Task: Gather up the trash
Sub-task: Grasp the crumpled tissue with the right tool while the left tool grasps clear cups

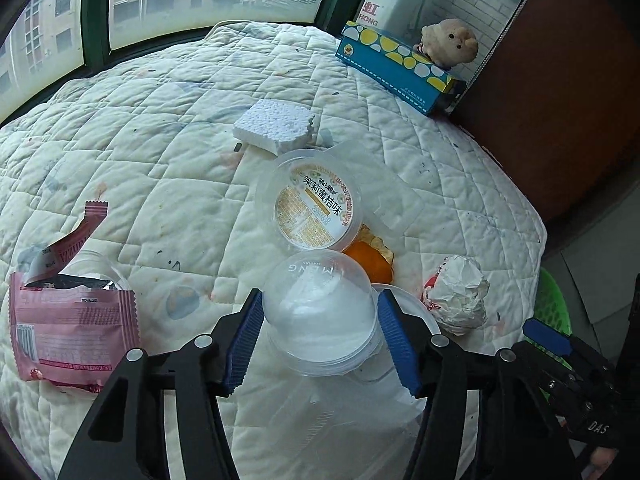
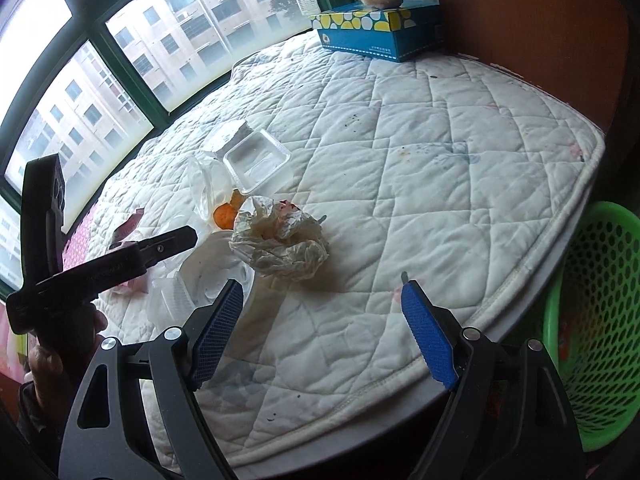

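My left gripper (image 1: pixel 320 334) straddles the clear dome cup (image 1: pixel 320 308), one blue pad on each side of it. The pads look to be touching or just shy of its walls; I cannot tell whether they are pressing yet, so I count this as jaws closing around it, not a sure hold. The cup lies straight ahead between the fingers, so the coming move turns on little more than finishing the squeeze and lifting. It seems to lie tipped, dome toward the lidded tub (image 1: pixel 316 210), rim toward me, long axis running roughly along the fingers.

Taking the cup as the landmark: the tub sits just beyond it, the orange peel (image 1: pixel 370 264) just beyond and to its right, the crumpled wrapper (image 1: pixel 458 294) near on the right, the pink packet (image 1: pixel 70 322) well off to the left, and the foam block (image 1: pixel 276 126) farther beyond the tub. All rest on the quilted table cover (image 1: pixel 160 140).

The cup is thin, transparent and glossy, with faint raised lettering; I judge it will flex and slip if squeezed hard.

My right gripper (image 2: pixel 322 330) hangs with jaws wide apart and nothing between them, the wrapper ahead and to its left. The green basket (image 2: pixel 596 320) stands at the table edge on that side, so the right hand is nearer the bin, the left nearer the cup.
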A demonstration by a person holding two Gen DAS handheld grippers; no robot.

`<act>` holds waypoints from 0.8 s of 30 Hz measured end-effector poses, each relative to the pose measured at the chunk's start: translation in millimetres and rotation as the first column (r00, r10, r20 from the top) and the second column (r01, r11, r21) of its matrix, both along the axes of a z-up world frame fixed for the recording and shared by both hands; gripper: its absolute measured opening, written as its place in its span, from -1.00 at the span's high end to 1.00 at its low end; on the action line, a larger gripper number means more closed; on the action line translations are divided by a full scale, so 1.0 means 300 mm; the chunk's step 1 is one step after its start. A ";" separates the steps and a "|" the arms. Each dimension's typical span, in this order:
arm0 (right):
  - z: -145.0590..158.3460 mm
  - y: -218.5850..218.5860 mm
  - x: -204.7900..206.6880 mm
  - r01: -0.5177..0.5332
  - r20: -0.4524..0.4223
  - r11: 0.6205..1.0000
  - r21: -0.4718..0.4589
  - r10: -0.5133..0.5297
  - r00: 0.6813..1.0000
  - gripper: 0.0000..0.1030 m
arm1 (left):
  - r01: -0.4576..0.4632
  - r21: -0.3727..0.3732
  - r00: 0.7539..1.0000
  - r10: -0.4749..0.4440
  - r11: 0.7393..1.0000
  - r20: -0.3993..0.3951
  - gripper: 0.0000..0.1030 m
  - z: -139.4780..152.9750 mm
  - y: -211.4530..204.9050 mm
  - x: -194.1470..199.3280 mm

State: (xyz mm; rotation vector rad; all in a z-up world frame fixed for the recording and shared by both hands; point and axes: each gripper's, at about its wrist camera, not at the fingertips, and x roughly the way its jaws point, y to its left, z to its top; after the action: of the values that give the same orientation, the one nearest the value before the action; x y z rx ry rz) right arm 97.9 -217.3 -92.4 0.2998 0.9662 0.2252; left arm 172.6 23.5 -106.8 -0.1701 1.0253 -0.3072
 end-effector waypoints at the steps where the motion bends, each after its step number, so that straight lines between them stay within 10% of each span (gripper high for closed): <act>1: -0.003 0.007 0.009 -0.004 -0.003 1.000 0.011 0.004 1.000 -0.57 | 0.001 -0.004 1.000 -0.001 1.000 0.006 -0.10 0.007 0.004 -0.007; 14: -0.058 0.110 0.150 -0.028 -0.017 0.998 0.048 0.029 0.999 -0.56 | -0.044 -0.014 0.995 0.045 0.999 0.086 -0.10 0.118 0.107 -0.058; 24: -0.071 0.100 0.150 -0.012 -0.014 0.999 0.044 0.013 1.000 -0.13 | -0.042 -0.012 0.995 0.043 0.999 0.089 -0.10 0.125 0.102 -0.082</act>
State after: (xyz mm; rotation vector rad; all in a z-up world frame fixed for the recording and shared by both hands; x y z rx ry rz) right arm 142.8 -187.3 -113.6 0.3363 0.9785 0.2560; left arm 148.1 54.0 -69.2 -0.1850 0.9307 -0.2789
